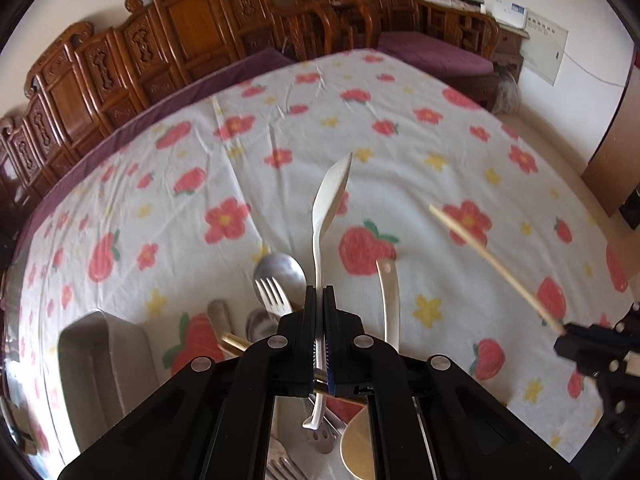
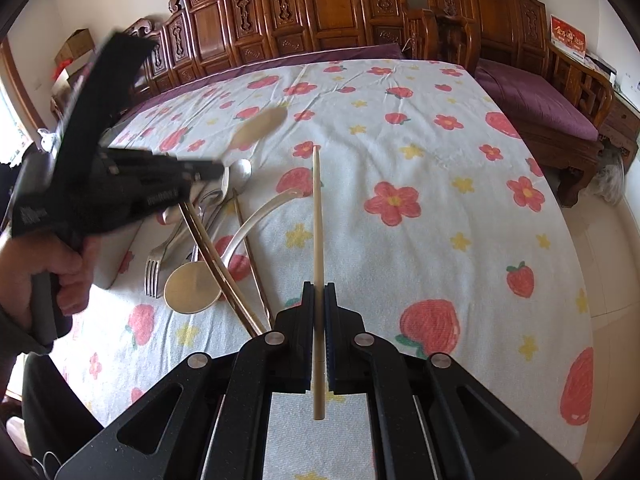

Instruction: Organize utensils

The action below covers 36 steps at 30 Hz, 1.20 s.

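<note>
My left gripper is shut on a white plastic spoon, held above the utensil pile with its bowl pointing away. My right gripper is shut on a single wooden chopstick, lifted above the tablecloth; it also shows in the left wrist view. Below lie a metal spoon, a fork, another white spoon, brown chopsticks and a gold spoon. The left gripper appears blurred at the left of the right wrist view.
A grey rectangular container stands at the left by the pile. The table carries a white cloth with strawberries and flowers. Carved wooden chairs line the far side, with purple cushions on the right.
</note>
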Tool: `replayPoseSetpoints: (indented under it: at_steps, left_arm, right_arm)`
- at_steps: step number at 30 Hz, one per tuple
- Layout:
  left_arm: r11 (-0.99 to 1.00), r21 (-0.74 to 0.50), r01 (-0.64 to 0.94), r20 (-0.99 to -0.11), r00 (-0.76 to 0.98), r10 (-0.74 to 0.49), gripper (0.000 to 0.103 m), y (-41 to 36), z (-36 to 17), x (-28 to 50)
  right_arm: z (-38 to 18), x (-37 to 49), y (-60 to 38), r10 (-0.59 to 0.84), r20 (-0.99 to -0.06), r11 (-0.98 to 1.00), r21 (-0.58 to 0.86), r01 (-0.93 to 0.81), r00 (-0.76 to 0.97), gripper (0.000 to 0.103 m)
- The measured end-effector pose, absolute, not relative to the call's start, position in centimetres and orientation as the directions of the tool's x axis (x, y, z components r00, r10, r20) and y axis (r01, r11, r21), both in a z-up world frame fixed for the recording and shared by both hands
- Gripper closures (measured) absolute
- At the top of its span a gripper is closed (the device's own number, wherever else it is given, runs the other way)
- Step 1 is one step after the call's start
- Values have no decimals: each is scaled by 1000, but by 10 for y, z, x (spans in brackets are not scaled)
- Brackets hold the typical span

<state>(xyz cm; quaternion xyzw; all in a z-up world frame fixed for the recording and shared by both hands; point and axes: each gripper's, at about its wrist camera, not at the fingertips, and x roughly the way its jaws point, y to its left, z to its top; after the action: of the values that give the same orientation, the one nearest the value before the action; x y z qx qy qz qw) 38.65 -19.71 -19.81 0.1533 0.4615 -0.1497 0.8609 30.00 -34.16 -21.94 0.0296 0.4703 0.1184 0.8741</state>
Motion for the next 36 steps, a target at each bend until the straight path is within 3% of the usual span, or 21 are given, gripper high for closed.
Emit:
replayPoseSetpoints:
  at_steps: [21, 26, 36]
  left_arm:
    - [947, 155, 280, -746, 662, -73, 100, -138, -110, 396]
    - [950, 111, 291, -775, 624, -100, 100, -140, -127, 391]
    - [945, 45, 325, -891, 440, -109, 100, -158, -212, 385]
  right_arm:
    - [-212, 291, -318, 235, -809, 966, 133, -221, 539, 97]
    - [-213, 292, -316, 226, -813, 967, 121, -224, 537, 97]
    - [-214, 294, -329, 213, -812, 973, 126, -194, 543, 97]
